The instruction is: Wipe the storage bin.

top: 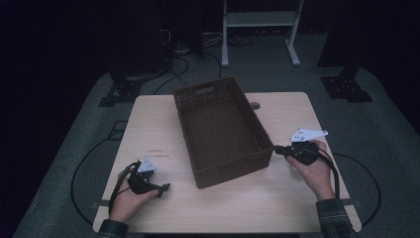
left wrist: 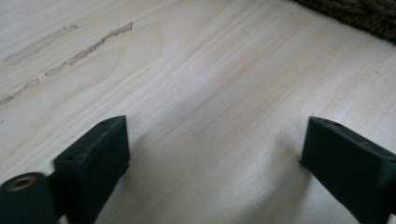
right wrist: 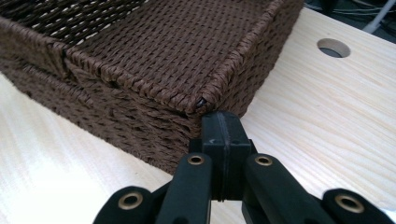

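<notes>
Pale wood table; right gripper fingers together at basket corner; left gripper fingers apart, empty.

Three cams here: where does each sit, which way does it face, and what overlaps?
High view: above the person's side, looking forward and down at the table; both hands show.
Left gripper view: rides the left gripper, facing bare tabletop; open jaws.
Right gripper view: rides the right gripper, shut, facing a basket corner.
Shared: basket, tabletop.

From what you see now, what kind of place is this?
Probably a lab or recording studio: a light wooden table with one woven brown basket, cables on the dark floor, a metal stand behind.
</notes>
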### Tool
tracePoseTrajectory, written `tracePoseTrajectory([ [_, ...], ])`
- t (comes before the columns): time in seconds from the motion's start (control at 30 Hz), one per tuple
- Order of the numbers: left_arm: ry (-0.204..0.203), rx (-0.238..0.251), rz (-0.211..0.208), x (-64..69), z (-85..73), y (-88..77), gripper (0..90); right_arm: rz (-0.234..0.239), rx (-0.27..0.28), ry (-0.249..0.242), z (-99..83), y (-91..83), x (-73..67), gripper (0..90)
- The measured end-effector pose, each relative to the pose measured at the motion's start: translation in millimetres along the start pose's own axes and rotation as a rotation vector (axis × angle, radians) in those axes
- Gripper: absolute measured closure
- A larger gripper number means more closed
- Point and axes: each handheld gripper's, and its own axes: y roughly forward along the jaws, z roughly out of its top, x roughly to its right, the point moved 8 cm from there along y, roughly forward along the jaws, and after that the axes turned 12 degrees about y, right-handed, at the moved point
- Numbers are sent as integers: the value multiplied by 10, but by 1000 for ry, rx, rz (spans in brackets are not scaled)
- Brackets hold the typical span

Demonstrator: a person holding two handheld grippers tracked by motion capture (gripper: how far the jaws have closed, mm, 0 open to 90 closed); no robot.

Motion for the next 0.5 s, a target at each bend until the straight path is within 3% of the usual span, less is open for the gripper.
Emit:
tracePoseTrajectory([
  [0.33,12,61,5,-20,-29,17,6,52,-19,-44,-16,7,-185,898],
  [0.5,14,60,2,-21,-31,15,6,74,-30,-68,-20,24,-256,898],
])
